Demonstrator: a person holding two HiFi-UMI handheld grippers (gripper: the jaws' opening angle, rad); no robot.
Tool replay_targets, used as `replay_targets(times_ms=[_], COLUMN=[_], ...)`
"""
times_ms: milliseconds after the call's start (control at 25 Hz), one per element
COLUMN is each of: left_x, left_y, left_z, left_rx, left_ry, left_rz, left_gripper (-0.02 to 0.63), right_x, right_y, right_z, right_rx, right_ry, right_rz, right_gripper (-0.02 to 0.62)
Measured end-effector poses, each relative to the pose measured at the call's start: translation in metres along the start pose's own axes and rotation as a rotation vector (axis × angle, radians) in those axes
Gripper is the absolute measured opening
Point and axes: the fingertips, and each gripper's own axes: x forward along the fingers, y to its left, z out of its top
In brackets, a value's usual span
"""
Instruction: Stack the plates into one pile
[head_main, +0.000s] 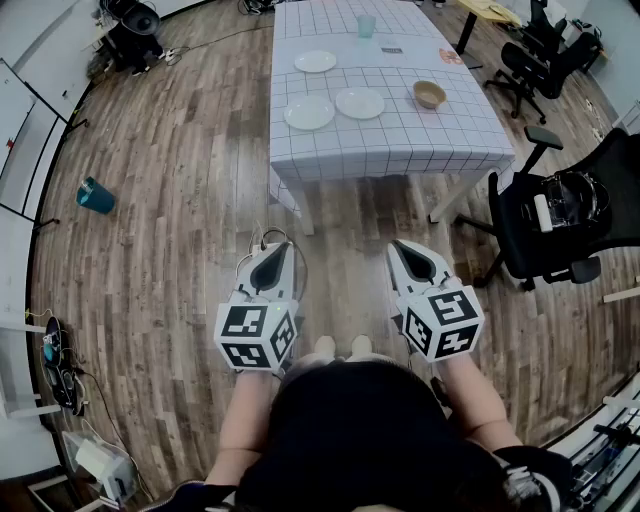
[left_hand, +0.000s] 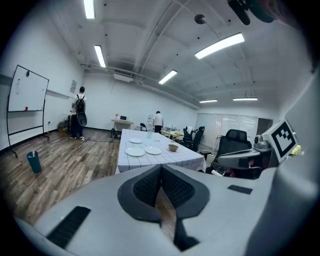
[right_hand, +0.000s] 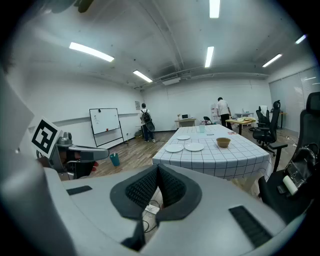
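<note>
Three white plates lie apart on the checked tablecloth: one at the near left (head_main: 309, 112) (left_hand: 135, 152) (right_hand: 174, 148), one beside it to the right (head_main: 360, 102) (left_hand: 153, 150) (right_hand: 194, 146), and one farther back (head_main: 315, 61) (left_hand: 135, 140) (right_hand: 183, 137). A tan bowl (head_main: 429, 94) (left_hand: 173, 147) (right_hand: 223, 142) sits at the right. My left gripper (head_main: 270, 252) (left_hand: 160, 167) and right gripper (head_main: 407, 248) (right_hand: 157, 167) are both shut and empty. They hang over the wood floor, well short of the table.
The table (head_main: 400, 150) stands ahead with a pale green cup (head_main: 366, 26) at its far end. A black office chair (head_main: 560, 215) is at the right, a teal bin (head_main: 96, 196) at the left. Cables (head_main: 270, 238) lie on the floor. People stand far back (left_hand: 79, 112).
</note>
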Motion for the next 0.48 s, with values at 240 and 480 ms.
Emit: replay_targets(times_ms=[240,480], left_x=[0.006,0.014], left_y=[-0.009,-0.017], left_z=[-0.003,-0.011], left_rx=[0.004,-0.016], left_ry=[0.005,0.024], left_rz=[0.000,0.023], left_gripper=[0.028,0.028], right_x=[-0.002,0.000], right_y=[-0.013,-0.027], right_z=[-0.005,-0.011], right_rx=[0.007,-0.001], right_ry=[0.001,0.013], right_rz=[-0.005,0.016], right_gripper=[0.014,0.014])
